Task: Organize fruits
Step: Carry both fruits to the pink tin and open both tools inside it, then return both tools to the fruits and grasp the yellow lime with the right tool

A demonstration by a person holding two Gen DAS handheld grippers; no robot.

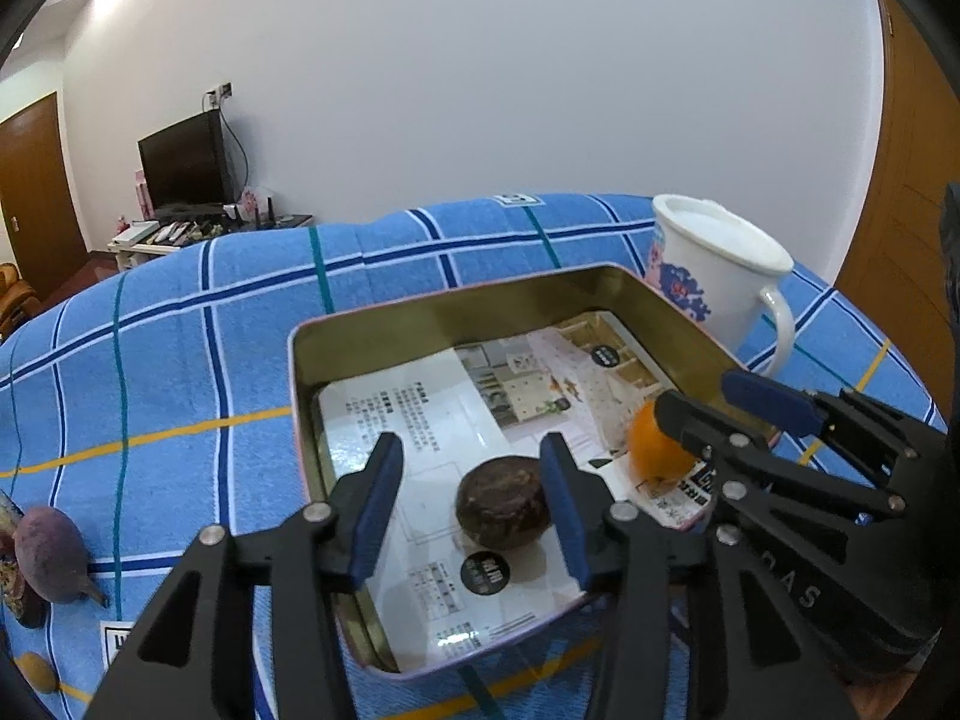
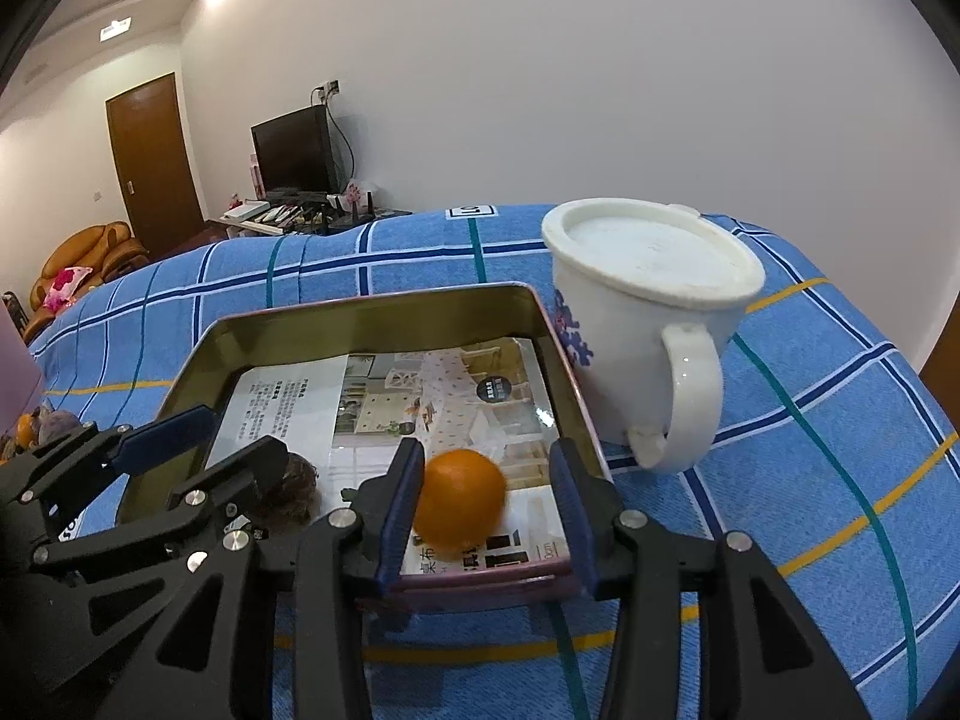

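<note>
Two fruits in the tin, both of our grippers standing loose around them.

On the left, our left gripper (image 1: 474,504) stands part-open around the dark brown fruit (image 1: 503,501), one pad at its side, the other clear; it looks firm and rough, best taken across its middle. In the paper-lined tin (image 2: 564,360), our right gripper (image 2: 486,510) gapes around the orange (image 2: 461,503), which looks smooth, light and prone to rolling. Beside the tin stands a lidded mug (image 2: 648,324).
</note>
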